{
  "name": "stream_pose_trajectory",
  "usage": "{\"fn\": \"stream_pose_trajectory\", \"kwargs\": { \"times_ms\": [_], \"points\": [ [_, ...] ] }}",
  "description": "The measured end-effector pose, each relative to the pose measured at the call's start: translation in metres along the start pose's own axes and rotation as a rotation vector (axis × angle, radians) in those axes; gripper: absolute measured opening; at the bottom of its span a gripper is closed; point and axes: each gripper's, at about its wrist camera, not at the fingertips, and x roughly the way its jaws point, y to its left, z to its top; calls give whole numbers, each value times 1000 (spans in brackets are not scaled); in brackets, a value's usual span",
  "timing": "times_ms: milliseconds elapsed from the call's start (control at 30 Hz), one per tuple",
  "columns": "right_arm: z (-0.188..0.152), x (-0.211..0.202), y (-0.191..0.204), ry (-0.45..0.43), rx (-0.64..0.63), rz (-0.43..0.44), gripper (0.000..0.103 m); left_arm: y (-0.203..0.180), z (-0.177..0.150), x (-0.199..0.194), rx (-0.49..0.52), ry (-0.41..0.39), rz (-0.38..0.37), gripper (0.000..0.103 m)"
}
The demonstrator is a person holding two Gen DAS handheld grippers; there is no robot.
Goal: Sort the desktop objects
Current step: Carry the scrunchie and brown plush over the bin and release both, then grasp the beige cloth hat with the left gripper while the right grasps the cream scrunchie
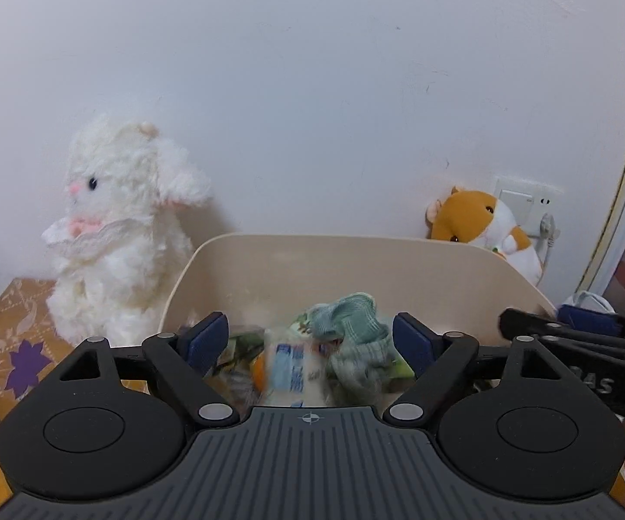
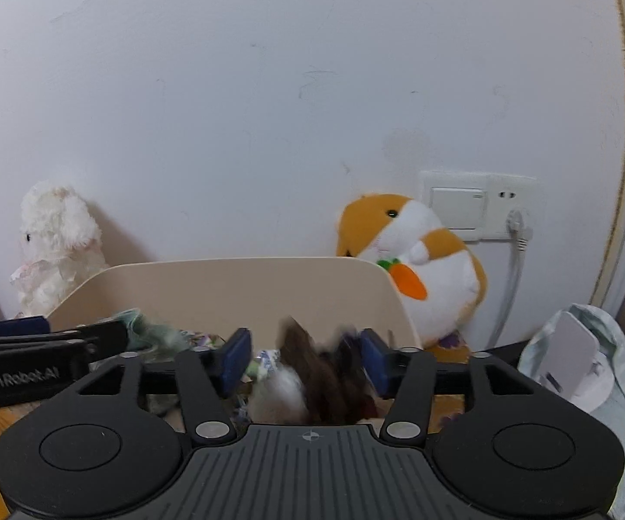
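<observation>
A beige bin (image 1: 347, 260) stands against the wall; it also shows in the right wrist view (image 2: 243, 281). Inside lie a green cloth (image 1: 351, 320), a blurred white packet with blue print (image 1: 290, 368) and other wrappers. My left gripper (image 1: 310, 340) is open above the bin, the packet blurred between its blue pads. My right gripper (image 2: 303, 357) is open over the bin's right part, with a blurred brown and white furry object (image 2: 316, 381) between its pads. Each gripper shows at the other view's edge.
A white lamb plush (image 1: 117, 234) stands left of the bin on a patterned cloth (image 1: 13, 342). An orange hamster plush (image 2: 412, 260) sits at the right by a wall socket (image 2: 507, 208) with a plugged cable. A white stand on light fabric (image 2: 572, 359) lies far right.
</observation>
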Motion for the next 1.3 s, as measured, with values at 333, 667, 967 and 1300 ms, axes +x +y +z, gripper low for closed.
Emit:
{"fn": "stream_pose_trajectory", "kwargs": {
  "times_ms": [333,667,967,1300],
  "points": [
    [-10,-47,4,-91,-66,-47,94,14,-18,-33,-37,9,35,86],
    [-32,-97,-1,-167,-173,-108,103,8,-38,-85,-3,-4,22,88],
    [-74,-90,-35,-48,-45,-114,103,-15,-82,-89,93,79,9,88],
    [-104,-64,-60,57,99,-36,103,-22,-113,-70,121,145,0,88]
  ]
}}
